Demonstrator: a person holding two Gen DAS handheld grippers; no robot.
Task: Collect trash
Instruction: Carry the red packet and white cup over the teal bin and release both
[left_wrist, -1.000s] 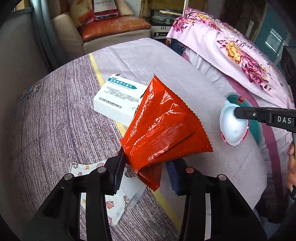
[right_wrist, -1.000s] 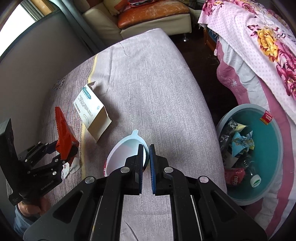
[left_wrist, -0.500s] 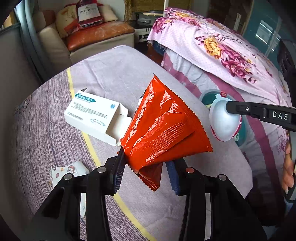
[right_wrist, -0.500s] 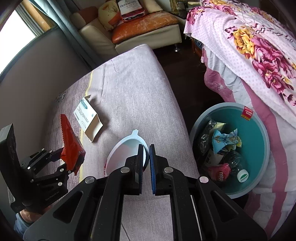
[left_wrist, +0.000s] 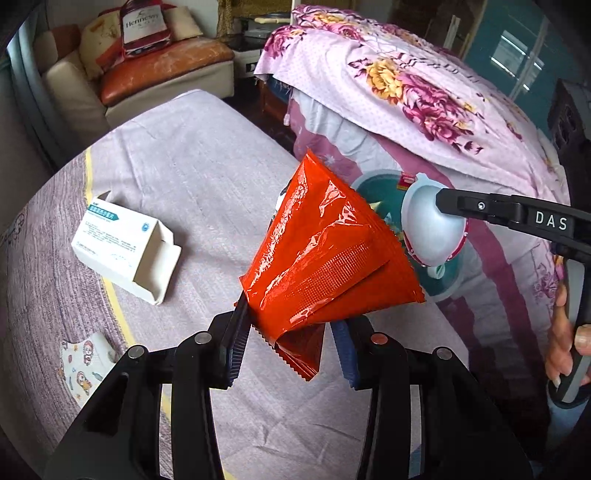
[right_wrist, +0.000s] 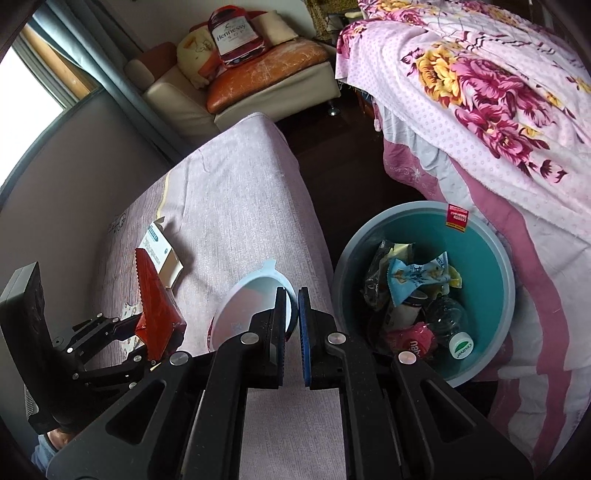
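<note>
The left gripper (left_wrist: 291, 343) was clamped on the lower corner of a crumpled red foil wrapper (left_wrist: 325, 251), which stood up in front of its camera (a light thing, pinched at the edge so it would drop free once released). The right gripper (right_wrist: 293, 325) was closed on the rim of a shallow white plastic cup (right_wrist: 251, 310), held edge-on. Both pieces were carried near the right edge of the grey-lilac bed surface (right_wrist: 236, 206), towards the teal trash basin (right_wrist: 491, 258) on the floor just beside that edge; my guess is both were meant for it.

The right wrist view looked straight into the basin, showing bottles and wrappers already inside; in the left view the wrapper and cup hid most of it. Only the left view showed clearly what remained on the bed: an opened white medicine box (left_wrist: 122, 247) near the yellow stripe and a cartoon-printed face mask (left_wrist: 85, 365) towards the near-left edge.
</note>
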